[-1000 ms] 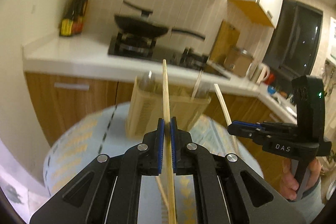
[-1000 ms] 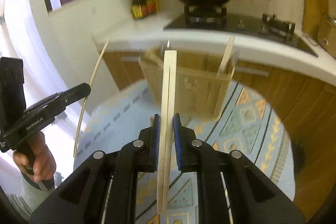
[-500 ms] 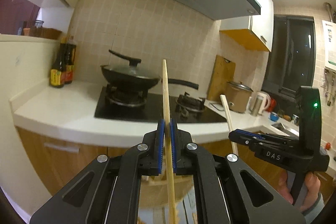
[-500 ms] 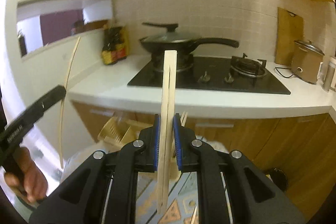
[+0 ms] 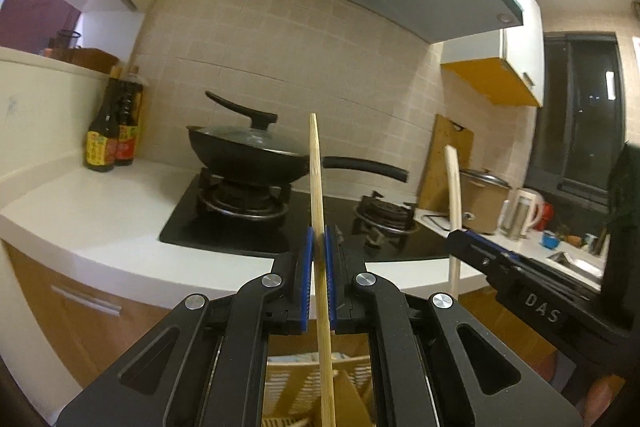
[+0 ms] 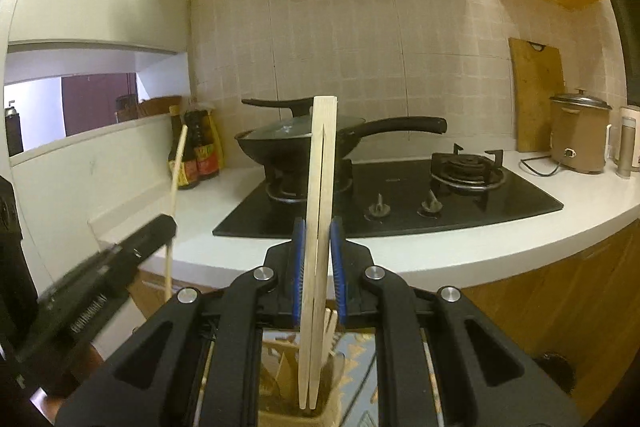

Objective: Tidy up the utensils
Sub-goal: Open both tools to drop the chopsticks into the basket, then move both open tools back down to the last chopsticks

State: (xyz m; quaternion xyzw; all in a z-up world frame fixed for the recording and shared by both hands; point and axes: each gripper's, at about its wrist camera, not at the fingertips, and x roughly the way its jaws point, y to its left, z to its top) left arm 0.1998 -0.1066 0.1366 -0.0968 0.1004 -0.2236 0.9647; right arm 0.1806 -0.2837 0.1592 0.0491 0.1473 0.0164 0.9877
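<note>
2 grippers, left clamping 1 chopstick, right clamping a pair, tips over the holder below the fingers; neither is dropped in yet.

Beige tiled wall, white countertop — dark window, wooden cabinets

White letters "DAS" stood on the right gripper body, right of the left jaws, while the left gripper bore a blurred, possibly "GenRobot.AI" marking.
</note>
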